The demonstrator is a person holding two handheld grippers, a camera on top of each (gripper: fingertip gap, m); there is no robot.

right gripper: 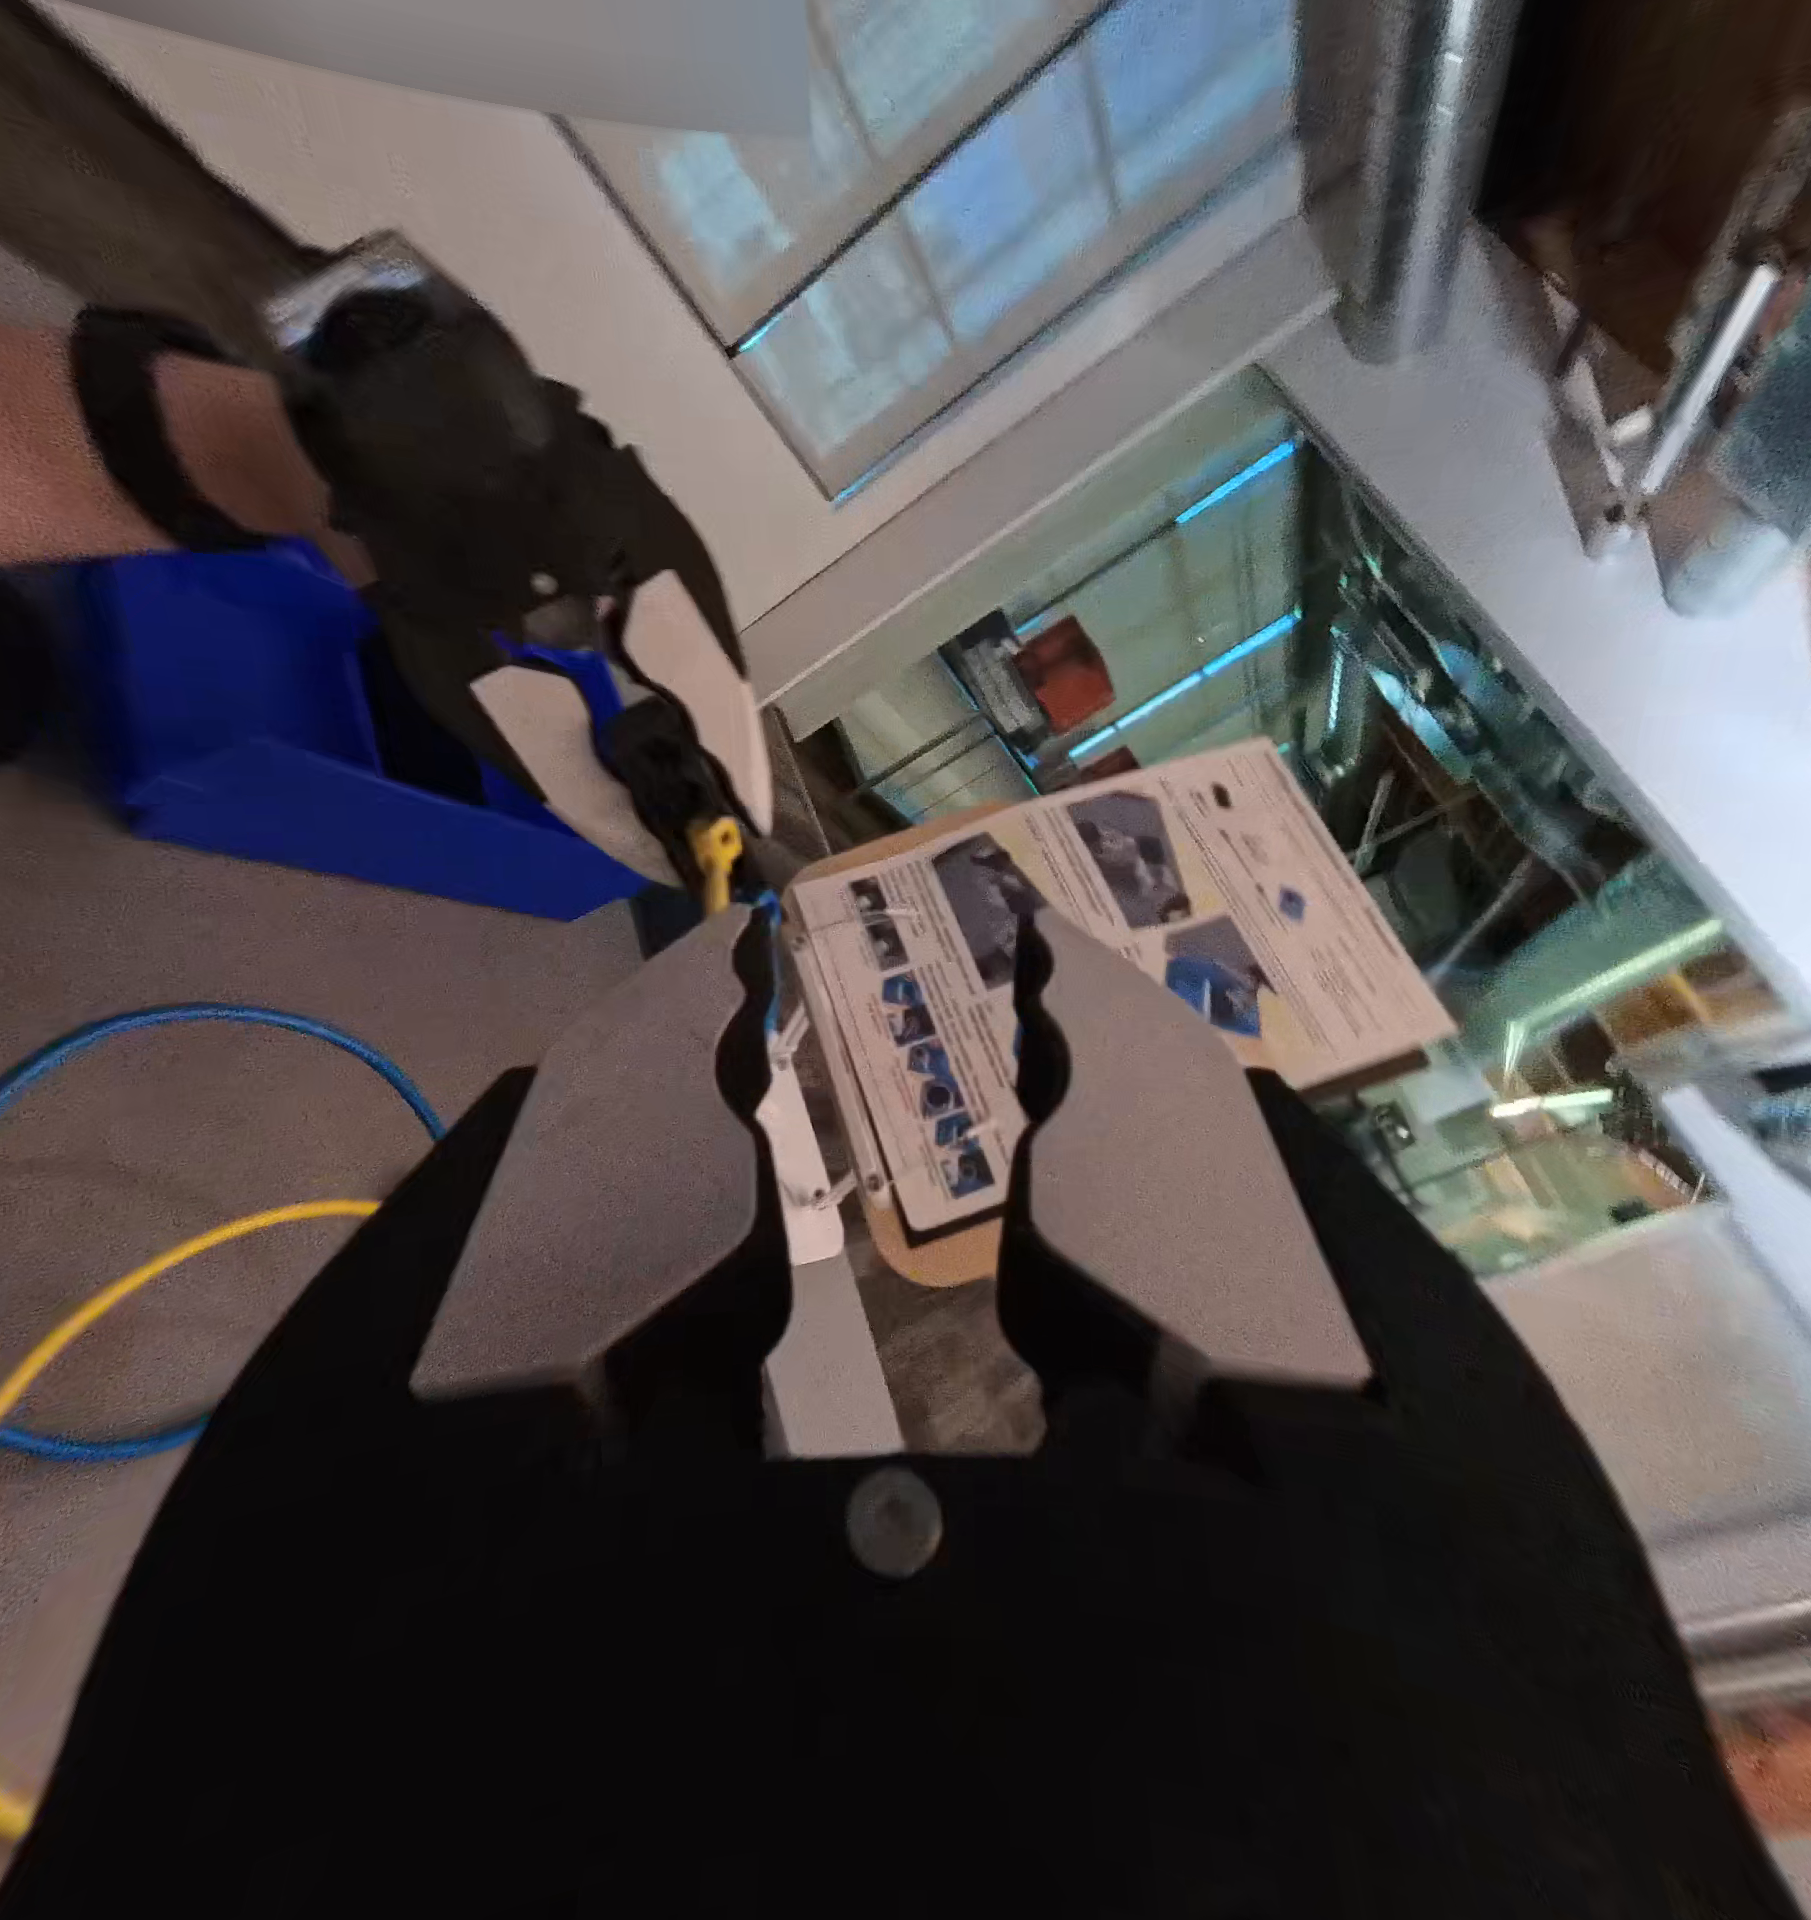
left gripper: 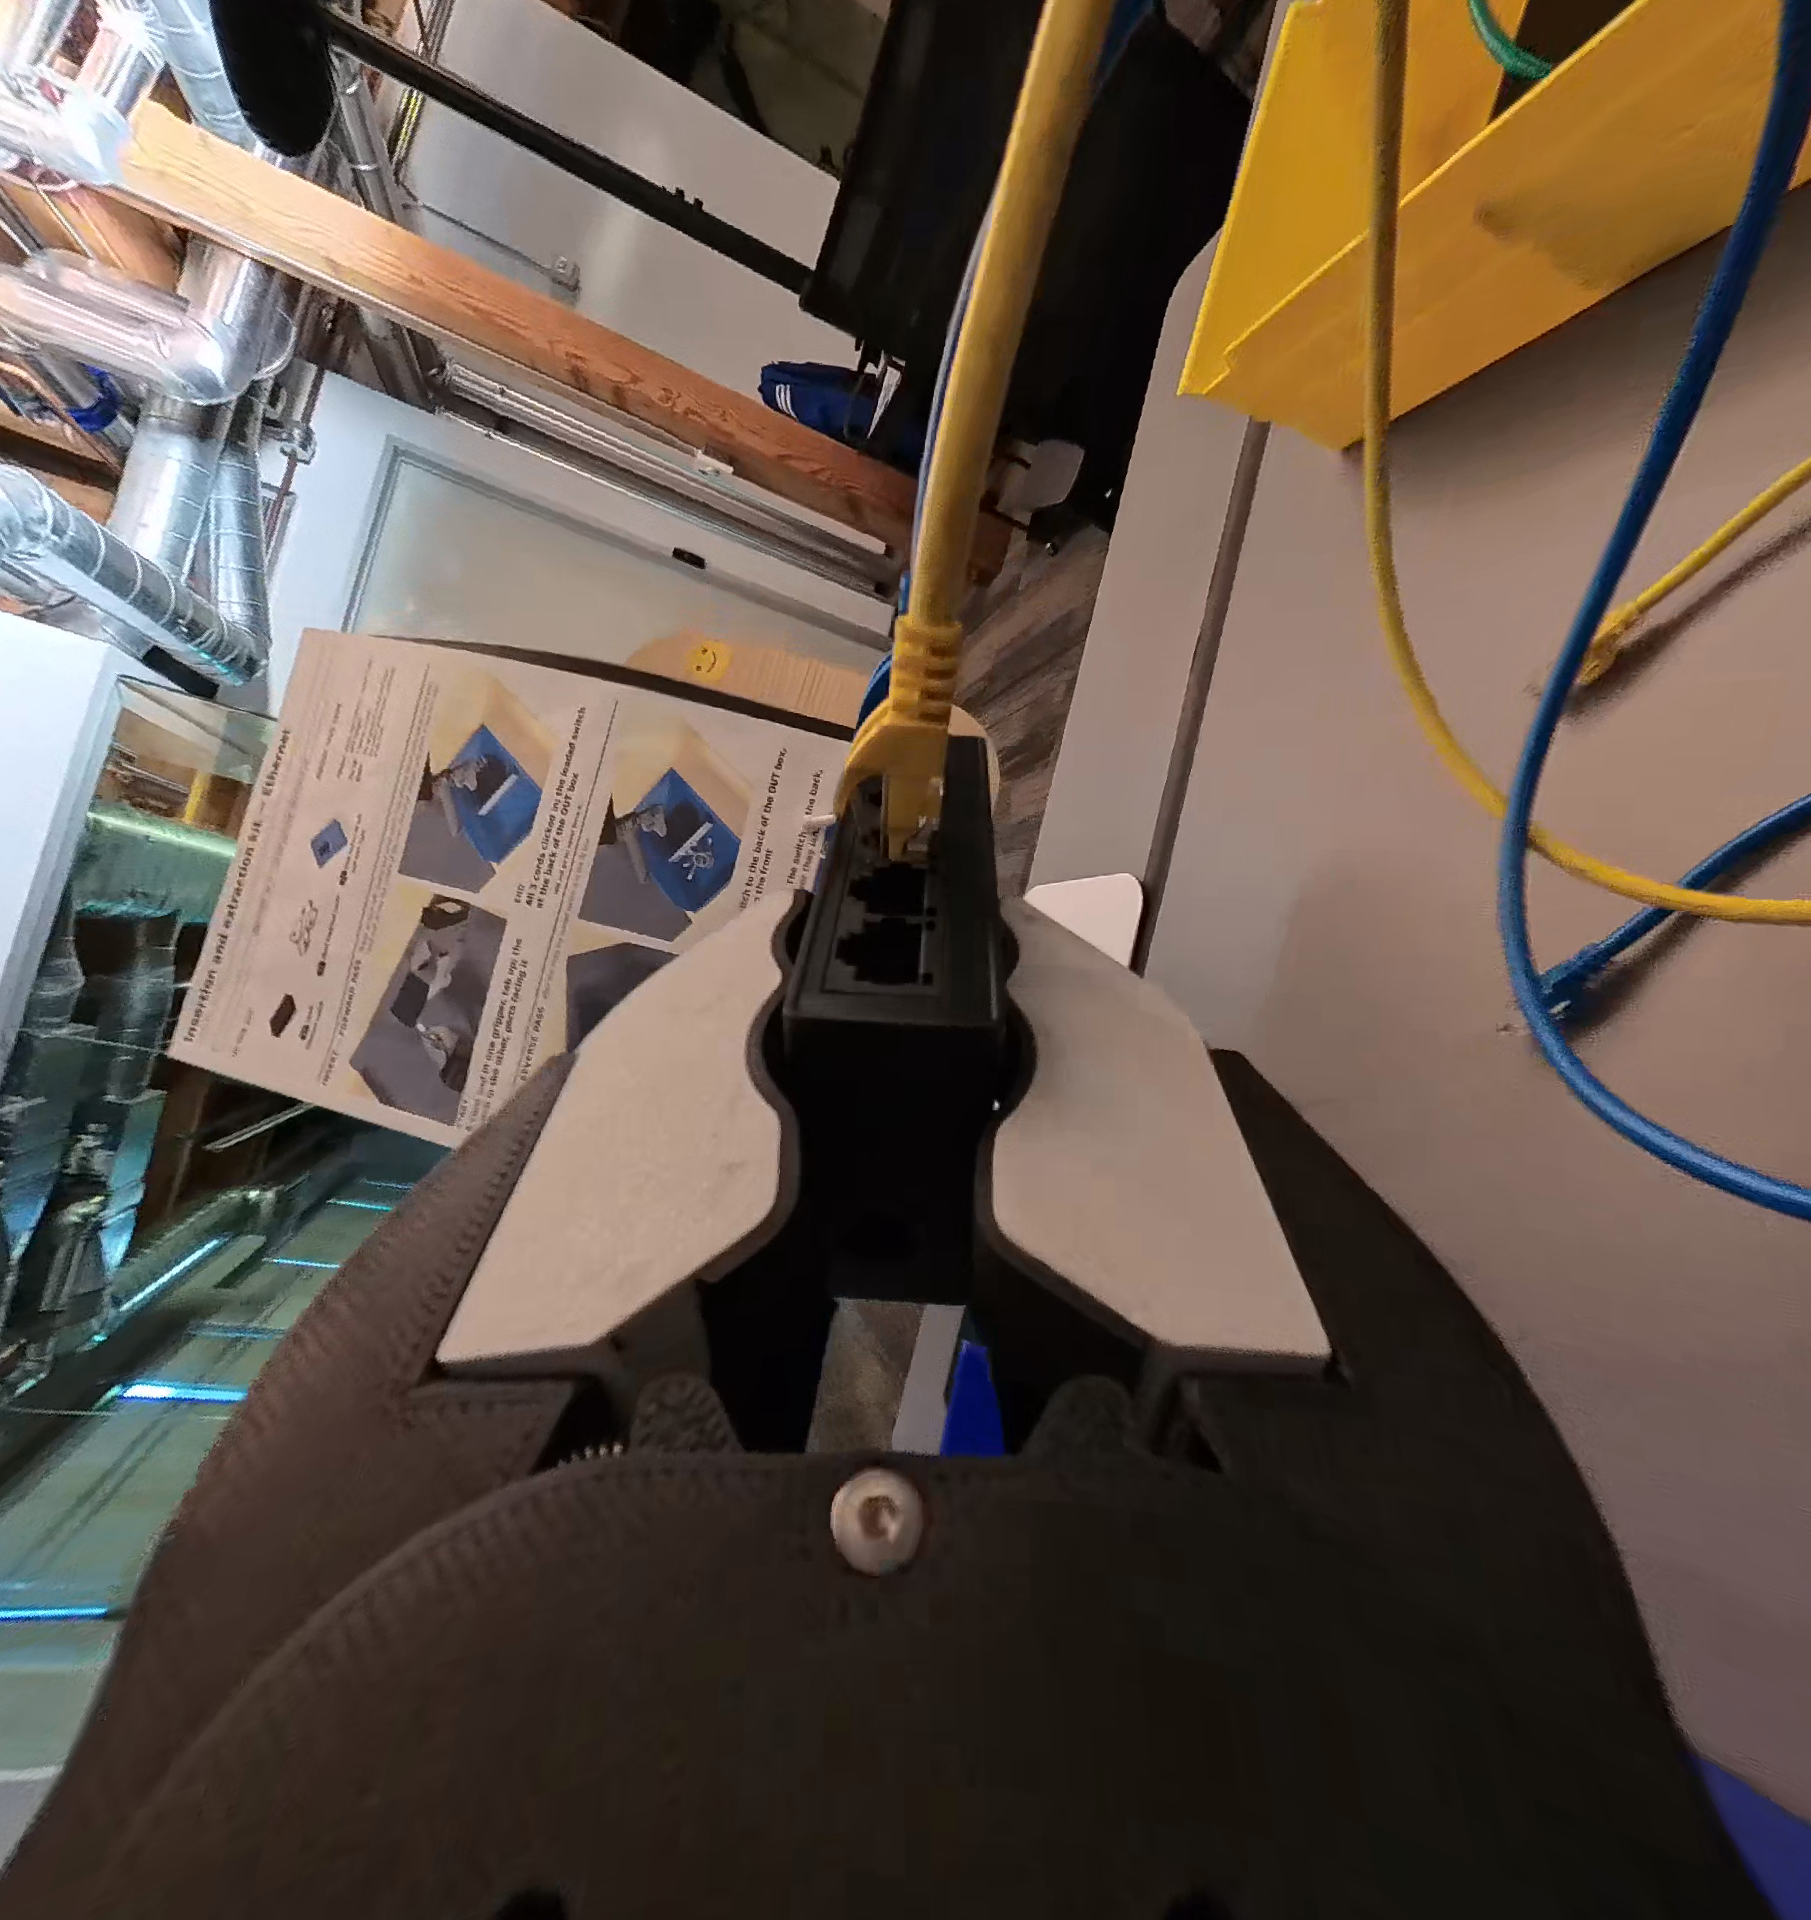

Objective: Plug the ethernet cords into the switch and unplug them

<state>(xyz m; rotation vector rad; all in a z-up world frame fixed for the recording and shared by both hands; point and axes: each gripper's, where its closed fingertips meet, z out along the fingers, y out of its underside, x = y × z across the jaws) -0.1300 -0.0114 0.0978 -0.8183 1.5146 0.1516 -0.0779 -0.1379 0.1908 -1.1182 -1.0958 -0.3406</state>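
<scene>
My left gripper [left gripper: 896, 935] is shut on a black ethernet switch [left gripper: 896, 997], held in the air with its ports facing the camera. A yellow ethernet cord [left gripper: 968, 416] is plugged by its yellow connector [left gripper: 906, 758] into the far port; two nearer ports are empty. My right gripper [right gripper: 885, 935] is open and empty, a short way from the switch [right gripper: 667, 769]. The left gripper [right gripper: 610, 665] with the yellow plug [right gripper: 716, 844] shows in the right wrist view. Loose blue cord [left gripper: 1566, 831] and yellow cord [left gripper: 1400, 623] lie on the grey table.
A yellow bin [left gripper: 1503, 239] stands on the grey table [left gripper: 1503, 1143] in the left wrist view. A blue bin [right gripper: 288, 748] stands behind the left gripper. A printed instruction sheet on a stand [right gripper: 1088, 956] is at the table's edge. Loose cords [right gripper: 153, 1247] loop on the table.
</scene>
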